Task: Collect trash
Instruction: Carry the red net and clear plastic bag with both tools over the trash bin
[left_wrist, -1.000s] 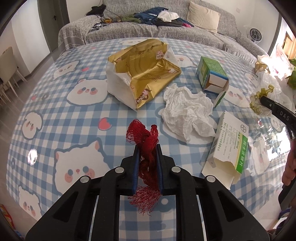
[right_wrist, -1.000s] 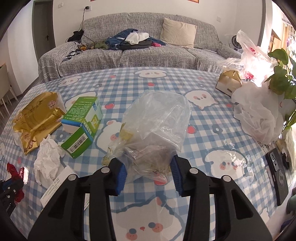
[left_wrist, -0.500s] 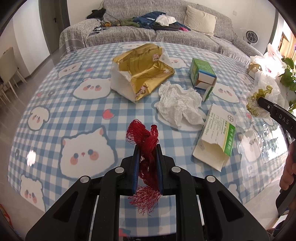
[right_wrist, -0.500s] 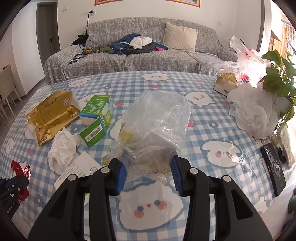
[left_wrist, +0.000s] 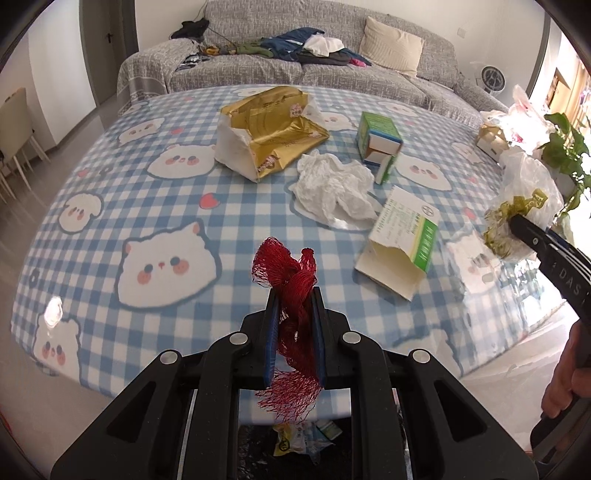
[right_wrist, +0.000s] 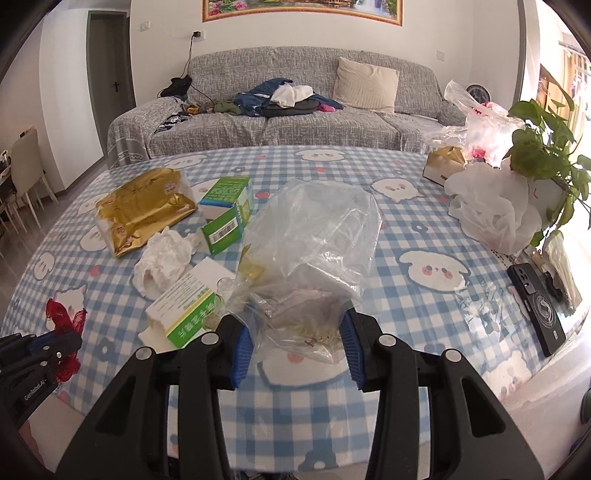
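Observation:
My left gripper is shut on a red mesh net and holds it over the table's near edge; it also shows in the right wrist view. My right gripper is shut on a clear plastic bag with scraps inside, also seen at the right of the left wrist view. On the checked tablecloth lie a gold wrapper, a crumpled white tissue, a green box and a white-and-green carton.
Below the table edge a dark bin with trash shows. At the right stand a potted plant, white plastic bags, a small gold box and a black phone. A grey sofa is behind.
Both grippers have pulled back toward the table's near edge with their loads; the table's objects look farther away and the bin under the edge has come into the left wrist view.

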